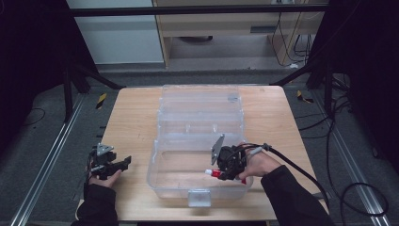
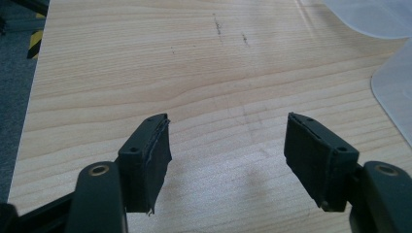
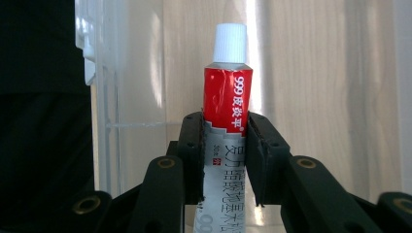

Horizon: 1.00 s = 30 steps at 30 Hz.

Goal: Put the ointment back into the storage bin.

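Right gripper (image 1: pixel 225 174) clamped on tube (image 3: pixel 226 104), cap leading, inside near compartment of clear box (image 1: pixel 162 176), for set-down. Left gripper (image 2: pixel 228 160) open, empty, idle on table (image 2: pixel 145 63) left of box.

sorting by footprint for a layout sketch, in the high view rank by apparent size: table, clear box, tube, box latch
1. table
2. clear box, lid open
3. box latch
4. tube, held in the right tool, partly hidden

Latch and tube look close in size, so their order is unsure.
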### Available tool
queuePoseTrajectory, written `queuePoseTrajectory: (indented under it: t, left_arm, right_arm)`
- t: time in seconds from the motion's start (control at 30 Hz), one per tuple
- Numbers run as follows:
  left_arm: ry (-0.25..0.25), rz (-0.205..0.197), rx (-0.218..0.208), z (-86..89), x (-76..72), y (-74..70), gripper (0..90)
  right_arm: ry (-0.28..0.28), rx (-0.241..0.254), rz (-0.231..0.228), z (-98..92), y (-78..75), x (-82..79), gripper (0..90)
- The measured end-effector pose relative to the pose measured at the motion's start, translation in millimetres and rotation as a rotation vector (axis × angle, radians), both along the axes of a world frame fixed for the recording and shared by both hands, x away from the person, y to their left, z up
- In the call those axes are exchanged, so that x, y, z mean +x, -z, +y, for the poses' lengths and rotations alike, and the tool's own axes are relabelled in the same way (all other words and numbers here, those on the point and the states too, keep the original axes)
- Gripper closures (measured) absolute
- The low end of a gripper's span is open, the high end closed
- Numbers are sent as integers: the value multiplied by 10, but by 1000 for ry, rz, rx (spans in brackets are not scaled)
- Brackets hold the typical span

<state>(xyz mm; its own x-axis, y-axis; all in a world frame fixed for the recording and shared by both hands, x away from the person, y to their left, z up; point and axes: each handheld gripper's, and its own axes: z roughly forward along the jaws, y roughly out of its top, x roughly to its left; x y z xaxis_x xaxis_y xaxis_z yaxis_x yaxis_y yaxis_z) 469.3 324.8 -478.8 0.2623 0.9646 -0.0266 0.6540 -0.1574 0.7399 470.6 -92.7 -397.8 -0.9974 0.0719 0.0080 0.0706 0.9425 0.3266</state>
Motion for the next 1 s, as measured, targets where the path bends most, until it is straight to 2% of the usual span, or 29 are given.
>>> queuePoseTrajectory:
  t: [0.47,1.0]
  left_arm:
    - [0,-1,1,2,-1,-1,332]
    - [-1,-2,1,3,-1,0,332]
  right_arm:
    - [-56,-57,7,49,206,-27,699]
    - [-62,-99,8,106,373,-26,699]
